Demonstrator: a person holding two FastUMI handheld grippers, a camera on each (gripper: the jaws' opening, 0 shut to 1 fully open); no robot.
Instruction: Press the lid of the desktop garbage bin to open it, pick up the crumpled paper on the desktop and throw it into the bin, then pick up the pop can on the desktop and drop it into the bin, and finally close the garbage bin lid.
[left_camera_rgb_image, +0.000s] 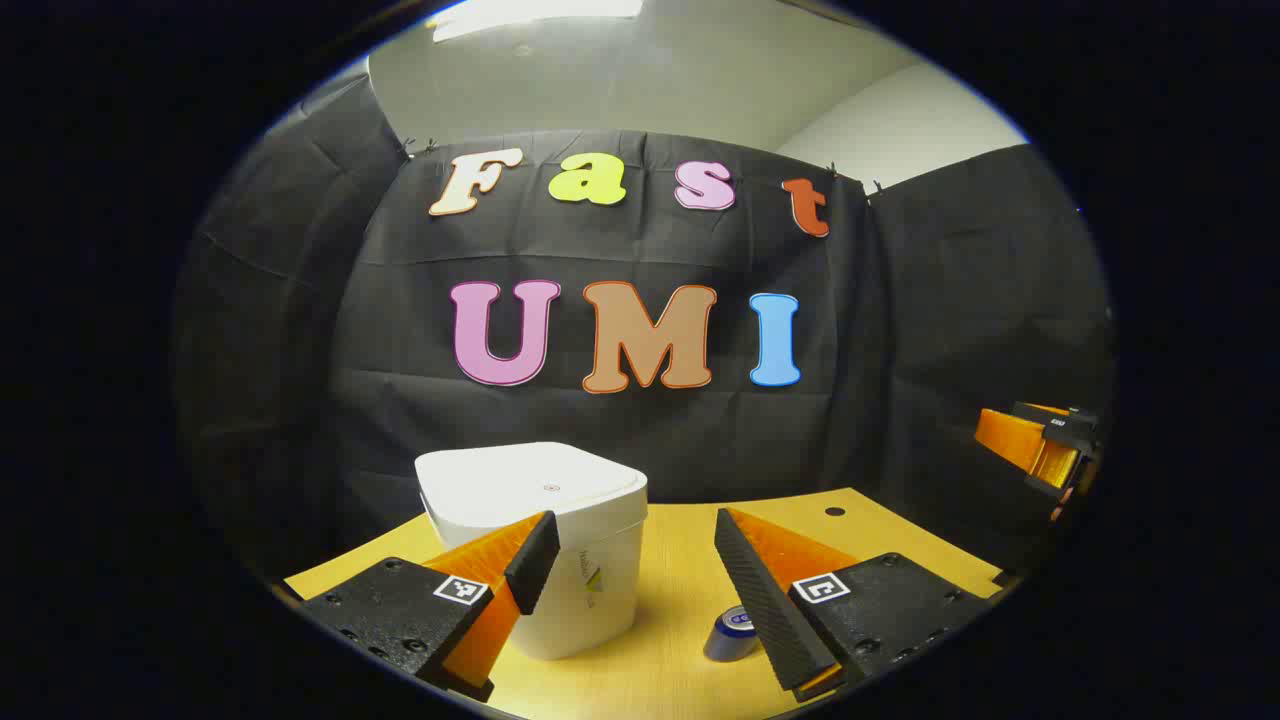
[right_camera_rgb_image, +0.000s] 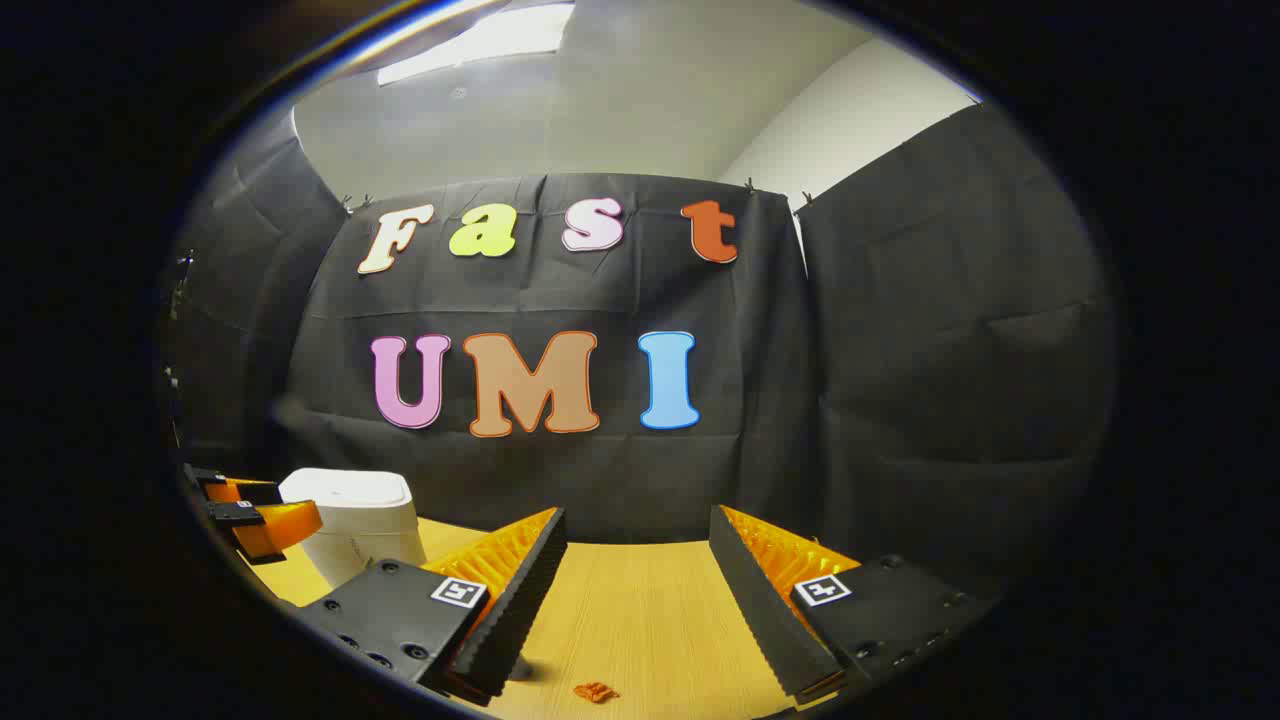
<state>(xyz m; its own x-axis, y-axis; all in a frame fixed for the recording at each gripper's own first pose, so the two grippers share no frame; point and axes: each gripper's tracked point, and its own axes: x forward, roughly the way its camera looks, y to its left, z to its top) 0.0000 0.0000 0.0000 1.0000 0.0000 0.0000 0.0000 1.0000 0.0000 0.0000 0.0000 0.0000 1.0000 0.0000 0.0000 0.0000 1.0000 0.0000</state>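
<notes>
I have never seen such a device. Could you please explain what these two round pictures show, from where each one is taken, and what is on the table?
A person holds one two-finger tool in each hand, and a camera rides on each tool. In the left gripper view, the left gripper has its fingers apart and holds nothing. Ahead of it on the wooden table stand a white garbage bin with its lid closed, and a blue can. In the right gripper view, the right gripper is also open and empty; a small orange scrap lies on the table, and the bin stands far left.

Bin (left_camera_rgb_image: 590, 570) front label too small to read; no other legible text.
</notes>
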